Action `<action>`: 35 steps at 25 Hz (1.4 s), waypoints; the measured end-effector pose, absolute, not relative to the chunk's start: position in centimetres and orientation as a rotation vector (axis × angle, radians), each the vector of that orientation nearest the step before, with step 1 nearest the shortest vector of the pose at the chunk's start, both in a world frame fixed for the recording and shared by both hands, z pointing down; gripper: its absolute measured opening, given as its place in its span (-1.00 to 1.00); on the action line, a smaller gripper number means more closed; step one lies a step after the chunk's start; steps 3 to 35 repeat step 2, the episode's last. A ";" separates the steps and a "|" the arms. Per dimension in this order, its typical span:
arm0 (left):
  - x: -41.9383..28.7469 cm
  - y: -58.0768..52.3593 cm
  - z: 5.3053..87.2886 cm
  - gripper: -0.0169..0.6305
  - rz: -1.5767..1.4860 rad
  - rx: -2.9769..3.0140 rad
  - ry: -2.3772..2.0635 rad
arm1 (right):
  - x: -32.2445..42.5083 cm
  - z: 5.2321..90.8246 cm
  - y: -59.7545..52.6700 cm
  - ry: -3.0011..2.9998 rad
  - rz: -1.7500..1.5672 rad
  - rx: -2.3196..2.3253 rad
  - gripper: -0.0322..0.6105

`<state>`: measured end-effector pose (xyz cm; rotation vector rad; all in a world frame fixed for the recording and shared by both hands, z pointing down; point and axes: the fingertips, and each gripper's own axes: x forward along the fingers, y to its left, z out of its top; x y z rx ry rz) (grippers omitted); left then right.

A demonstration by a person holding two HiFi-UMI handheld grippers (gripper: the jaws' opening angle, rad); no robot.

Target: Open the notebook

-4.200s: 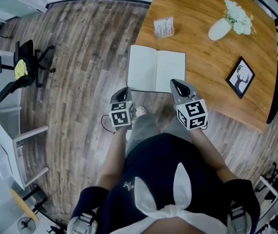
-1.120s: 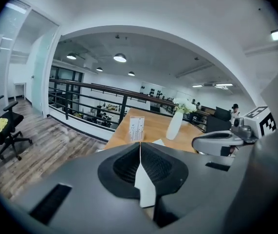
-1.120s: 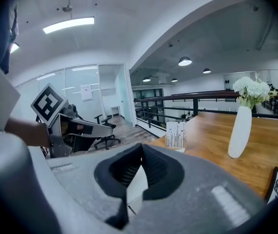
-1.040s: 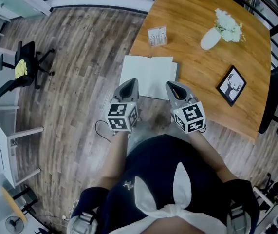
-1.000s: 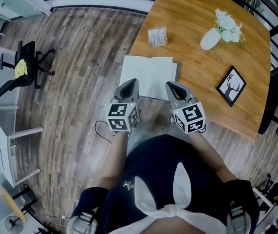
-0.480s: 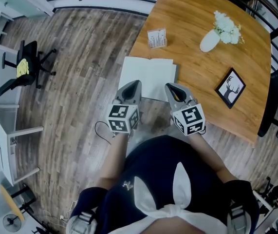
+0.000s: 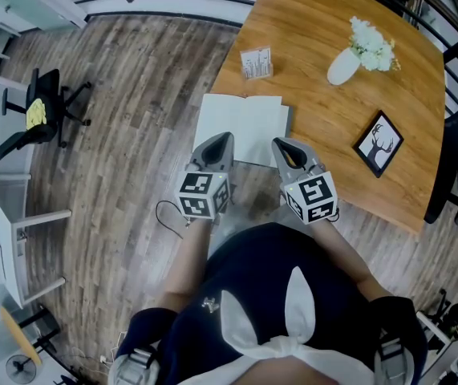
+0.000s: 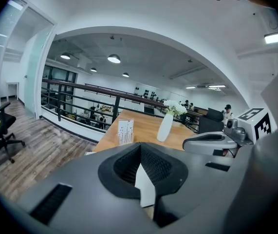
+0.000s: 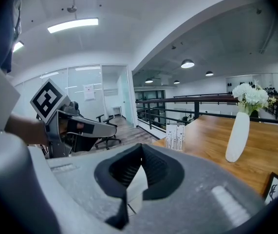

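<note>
White-paged notebook (image 7: 241, 128) lies open before left gripper (image 7: 221, 138) and right gripper (image 7: 281, 143), fingers closed, empty; card (image 7: 254, 62) print unreadable.

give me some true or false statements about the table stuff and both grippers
1. The notebook lies open on the table. True.
2. The vase holds red flowers. False: the flowers are white.
3. The left gripper has its fingers closed together. True.
4. The right gripper grips the picture frame. False: its fingers are shut on nothing, and the picture frame lies apart from it on the table.
</note>
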<state>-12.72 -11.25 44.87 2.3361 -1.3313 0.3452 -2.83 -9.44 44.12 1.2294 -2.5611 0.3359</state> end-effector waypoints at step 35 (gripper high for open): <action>-12.9 -11.2 45.1 -0.90 0.346 2.331 -1.334 | -2.9 44.3 -9.4 -2.558 0.336 1.229 -0.91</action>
